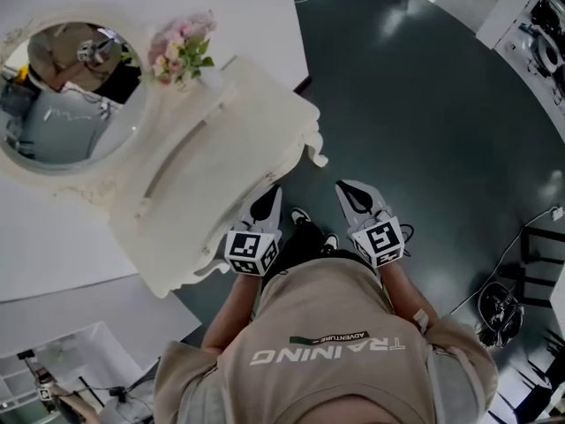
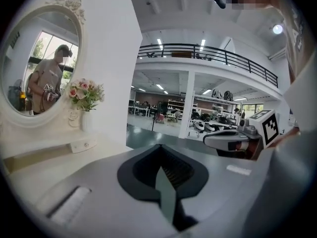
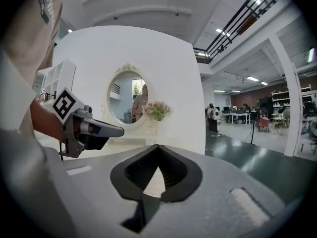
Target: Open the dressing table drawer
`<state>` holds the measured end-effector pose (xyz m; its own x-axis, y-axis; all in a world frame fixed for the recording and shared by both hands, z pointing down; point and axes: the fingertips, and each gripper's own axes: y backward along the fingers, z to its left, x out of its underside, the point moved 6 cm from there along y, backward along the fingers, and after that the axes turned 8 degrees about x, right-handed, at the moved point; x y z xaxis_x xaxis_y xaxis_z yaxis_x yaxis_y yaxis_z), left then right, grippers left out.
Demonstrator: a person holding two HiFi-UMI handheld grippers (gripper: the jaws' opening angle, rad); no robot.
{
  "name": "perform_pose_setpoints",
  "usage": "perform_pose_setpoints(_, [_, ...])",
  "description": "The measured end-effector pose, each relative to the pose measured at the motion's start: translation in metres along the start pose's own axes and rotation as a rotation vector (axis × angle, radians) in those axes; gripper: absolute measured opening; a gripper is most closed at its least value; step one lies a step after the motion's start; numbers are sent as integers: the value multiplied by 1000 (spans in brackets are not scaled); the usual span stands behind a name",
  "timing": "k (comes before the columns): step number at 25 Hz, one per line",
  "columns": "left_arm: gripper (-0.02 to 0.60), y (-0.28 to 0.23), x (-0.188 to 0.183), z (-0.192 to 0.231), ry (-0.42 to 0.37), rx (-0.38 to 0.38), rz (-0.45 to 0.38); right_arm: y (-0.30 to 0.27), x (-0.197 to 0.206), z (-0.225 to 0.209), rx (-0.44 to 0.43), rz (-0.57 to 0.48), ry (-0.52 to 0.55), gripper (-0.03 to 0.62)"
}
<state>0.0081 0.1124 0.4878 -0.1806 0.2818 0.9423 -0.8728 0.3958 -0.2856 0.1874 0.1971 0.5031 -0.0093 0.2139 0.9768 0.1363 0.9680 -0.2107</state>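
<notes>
Beside the cream-white carved desk (image 1: 256, 113), the grey left tool (image 1: 272, 197) and right tool (image 1: 344, 188) are pinched shut, empty, so they may bump its small knobbed drawer (image 2: 81, 145) uselessly.

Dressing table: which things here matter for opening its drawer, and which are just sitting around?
Part of the job:
- dressing table
- its small knobbed drawer, possibly the target
- left gripper and right gripper, both shut and empty

Just there:
- oval mirror
- pink flowers
- white shelf unit
</notes>
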Motion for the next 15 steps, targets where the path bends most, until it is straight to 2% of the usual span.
perform_pose_setpoints(3, [18,-16,-2,10,28,7,-3,-9,5,-9,1,41,-5,2])
perform_pose_setpoints(7, [18,-34,-21,32,8,-9,-33,-34,1,-20,-7,65,-5,2])
perform_pose_setpoints(11, [18,-39,-25,57,33,-54,-48,-69,-15,-20,-69,78,41,2])
perform_pose_setpoints(15, [18,-40,-30,84,24,-89,-53,-107,-37,-18,-116,58,100,2])
